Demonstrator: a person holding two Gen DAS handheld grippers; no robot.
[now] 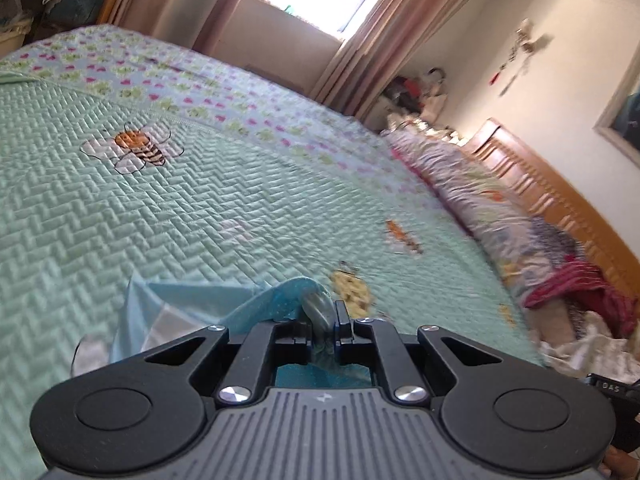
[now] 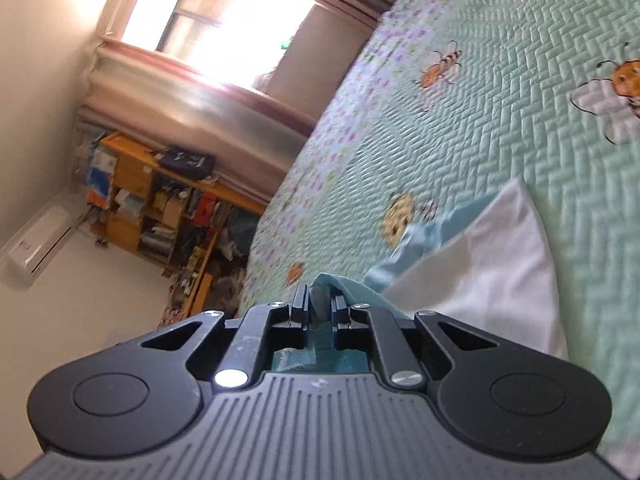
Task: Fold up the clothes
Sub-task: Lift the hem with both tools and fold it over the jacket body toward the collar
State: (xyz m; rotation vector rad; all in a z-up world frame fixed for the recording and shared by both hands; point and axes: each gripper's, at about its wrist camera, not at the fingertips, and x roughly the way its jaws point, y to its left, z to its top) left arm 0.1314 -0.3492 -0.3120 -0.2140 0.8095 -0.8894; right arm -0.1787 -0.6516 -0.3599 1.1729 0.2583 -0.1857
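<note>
A light blue garment with a white panel hangs between my two grippers above a green quilted bedspread [image 1: 120, 208]. In the left wrist view my left gripper [image 1: 322, 314] is shut on a bunched blue edge of the garment [image 1: 188, 300], which drapes down to the left. In the right wrist view my right gripper [image 2: 319, 306] is shut on another blue edge, and the garment [image 2: 480, 256] spreads to the right with its white part uppermost. The cloth below both grippers is hidden by their bodies.
The bedspread [image 2: 500, 120] carries embroidered bees and a flowered border. Rolled bedding and clothes [image 1: 520, 216] lie along a wooden headboard [image 1: 560, 188]. A cluttered wooden shelf [image 2: 160, 208] and curtained window [image 2: 224, 12] stand beyond the bed.
</note>
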